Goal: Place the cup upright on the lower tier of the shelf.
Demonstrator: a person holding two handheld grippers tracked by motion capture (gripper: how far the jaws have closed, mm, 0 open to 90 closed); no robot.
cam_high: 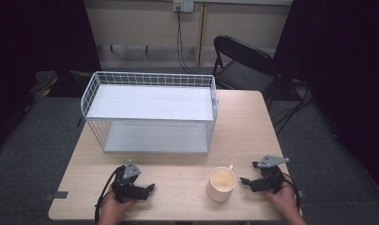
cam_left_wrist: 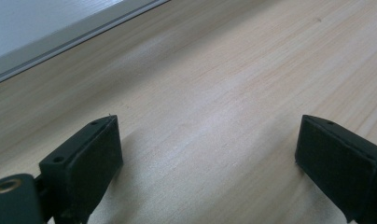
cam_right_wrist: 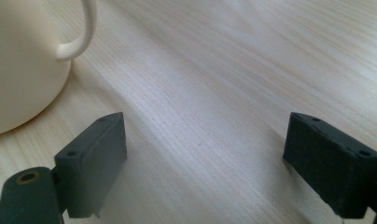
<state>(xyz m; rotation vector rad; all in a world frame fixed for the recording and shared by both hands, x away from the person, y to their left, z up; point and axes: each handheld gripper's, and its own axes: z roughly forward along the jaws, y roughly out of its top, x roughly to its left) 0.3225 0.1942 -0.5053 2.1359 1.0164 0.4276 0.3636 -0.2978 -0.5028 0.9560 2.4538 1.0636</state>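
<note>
A cream mug stands upright near the front edge of the wooden table, its handle turned toward the far side. My right gripper rests on the table just right of the mug, open and empty; in the right gripper view the mug and its handle sit at the upper left, apart from the jaws. My left gripper lies at the front left, open, with bare wood between its jaws. A white wire shelf basket stands at the back of the table.
The basket has an upper white shelf and a lower floor open toward me; its base edge crosses the left gripper view. A black folding chair stands behind the table's far right corner. Cables hang from a wall socket.
</note>
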